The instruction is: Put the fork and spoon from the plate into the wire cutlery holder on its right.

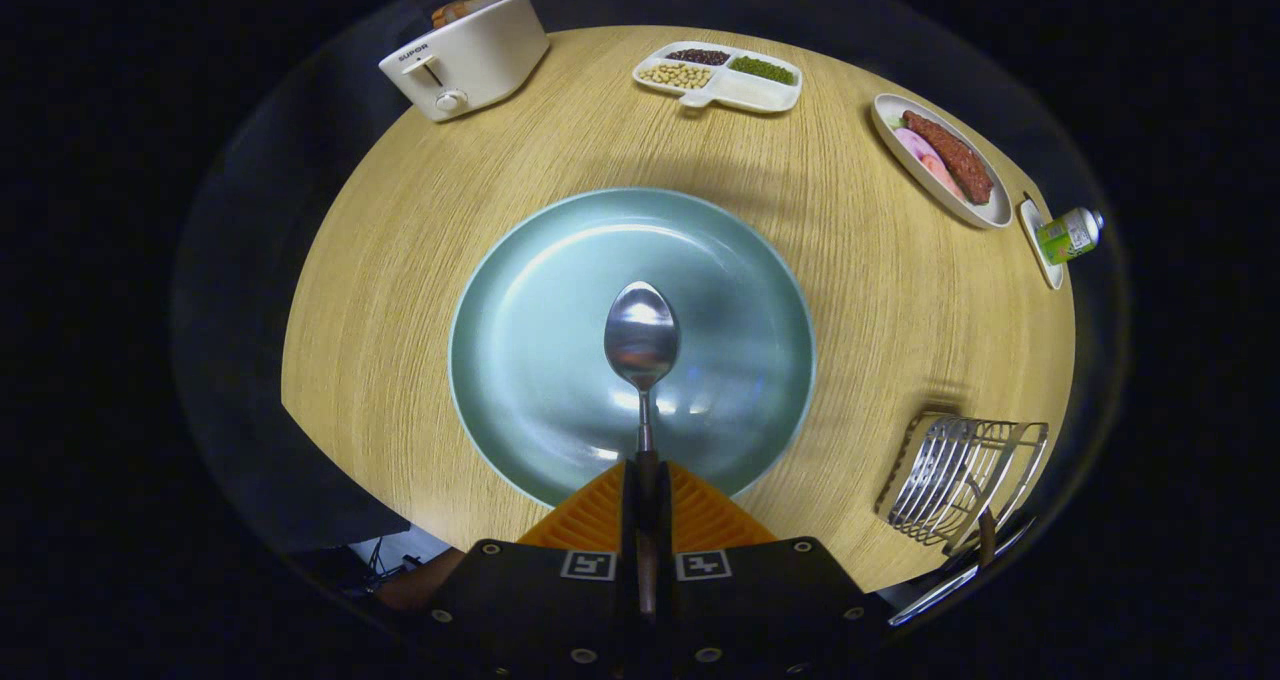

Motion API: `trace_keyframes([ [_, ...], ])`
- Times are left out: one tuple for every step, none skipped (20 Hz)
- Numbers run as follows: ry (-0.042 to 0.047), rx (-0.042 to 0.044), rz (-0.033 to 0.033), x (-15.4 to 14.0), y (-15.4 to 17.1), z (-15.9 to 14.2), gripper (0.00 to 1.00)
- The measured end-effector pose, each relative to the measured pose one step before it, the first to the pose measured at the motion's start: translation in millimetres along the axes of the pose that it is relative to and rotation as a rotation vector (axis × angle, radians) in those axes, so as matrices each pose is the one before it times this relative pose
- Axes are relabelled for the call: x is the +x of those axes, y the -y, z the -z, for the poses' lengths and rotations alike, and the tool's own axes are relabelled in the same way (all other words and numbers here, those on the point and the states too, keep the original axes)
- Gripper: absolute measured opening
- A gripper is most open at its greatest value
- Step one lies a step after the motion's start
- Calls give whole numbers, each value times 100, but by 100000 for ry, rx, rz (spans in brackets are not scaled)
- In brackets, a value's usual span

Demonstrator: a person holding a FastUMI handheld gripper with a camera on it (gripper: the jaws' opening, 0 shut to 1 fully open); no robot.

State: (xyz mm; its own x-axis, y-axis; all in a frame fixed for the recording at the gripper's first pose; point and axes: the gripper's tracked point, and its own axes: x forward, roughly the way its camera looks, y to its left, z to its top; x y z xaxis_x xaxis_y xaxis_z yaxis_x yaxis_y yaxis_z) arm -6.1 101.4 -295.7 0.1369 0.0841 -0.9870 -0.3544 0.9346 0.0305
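Holding the spoon (642,338) by its handle, my gripper (645,505) has both fingers pinched on it, bowl pointing ahead over the teal plate (520,360). I judge the spoon's transfer is underway. Next I'd swing right to the wire cutlery holder (955,485) near the surface (400,260) edge, where a utensil, probably the fork, seems to sit already, then tip the spoon in.

Overhead glare, dark warped edges
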Motion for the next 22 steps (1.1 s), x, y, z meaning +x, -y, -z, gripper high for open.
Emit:
trace_keyframes([
  [1449,409,371,-904,532,27,7],
  [1073,548,167,-932,573,136,7],
  [1172,503,276,-906,632,183,7],
  [1274,617,417,-860,660,218,7],
  [1508,703,801,-1035,869,179,7],
  [1689,871,1053,-1049,992,162,7],
  [1775,1056,1109,-1074,1012,252,7],
  [1880,1362,966,-1021,1070,21,7],
  [2311,2322,724,-1003,1112,71,7],
  [1753,2259,1178,-1064,1359,115,7],
  [1704,2110,859,-926,1279,134,7],
  [1332,2716,1171,-694,1315,87,7],
  [832,2283,463,-490,1048,290,7],
  [499,2081,718,-478,1169,237,7],
  [394,1943,943,-378,1071,238,7],
  [-235,959,1244,-270,1082,339,7],
  [-795,819,1061,-173,945,528,7],
  [-1147,384,1262,24,866,595,7],
  [-1803,250,548,138,527,662,7],
  [-1557,641,-651,247,131,443,7],
  [-2078,-62,-656,343,-21,422,7],
  [-1637,-212,-76,418,118,270,7],
])
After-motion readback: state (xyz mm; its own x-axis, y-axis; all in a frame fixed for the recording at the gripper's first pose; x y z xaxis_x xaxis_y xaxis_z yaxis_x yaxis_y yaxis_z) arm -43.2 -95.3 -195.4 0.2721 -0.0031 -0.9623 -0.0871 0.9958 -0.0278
